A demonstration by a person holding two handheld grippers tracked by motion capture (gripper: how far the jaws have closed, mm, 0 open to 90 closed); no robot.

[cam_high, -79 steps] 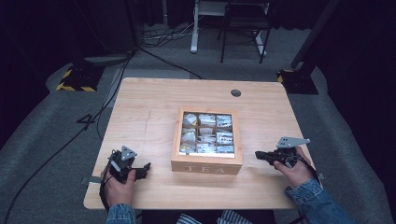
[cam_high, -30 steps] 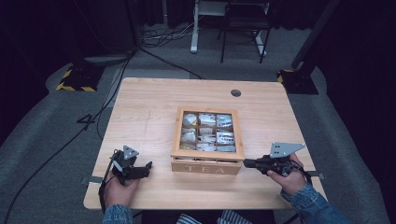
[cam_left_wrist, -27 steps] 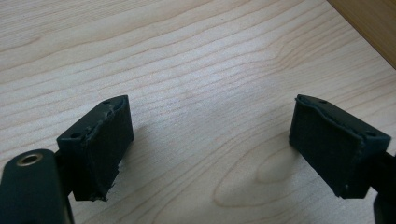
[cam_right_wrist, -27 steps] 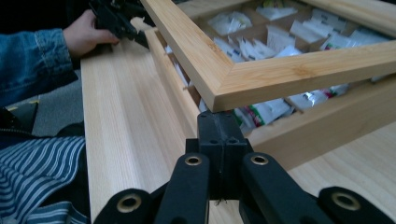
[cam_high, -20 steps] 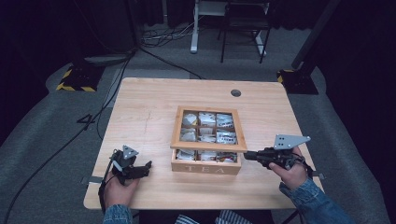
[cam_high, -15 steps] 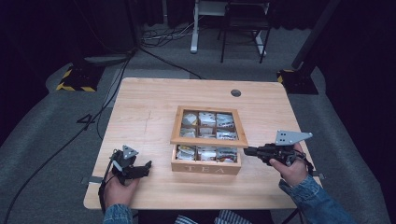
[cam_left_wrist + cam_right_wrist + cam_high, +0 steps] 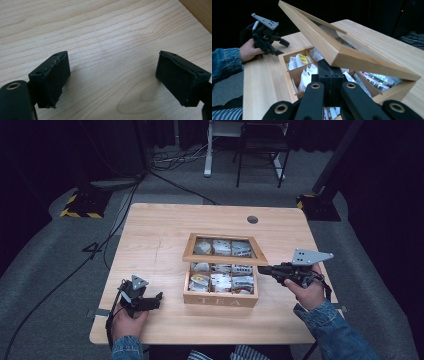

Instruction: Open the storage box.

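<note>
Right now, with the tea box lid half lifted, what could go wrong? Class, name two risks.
1. The lid rests on the tips of the shut right tongs, not gripped, so it could slip off and slam down on the tea bags.
2. The left tongs sit open on the table, away from the box, so lifting may drag or tip it.

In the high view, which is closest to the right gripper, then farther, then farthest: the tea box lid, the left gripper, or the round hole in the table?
1. Lid, at the right gripper's tips.
2. Round hole, beyond, near the far edge.
3. Left gripper, across the box, near the table's left.
</note>
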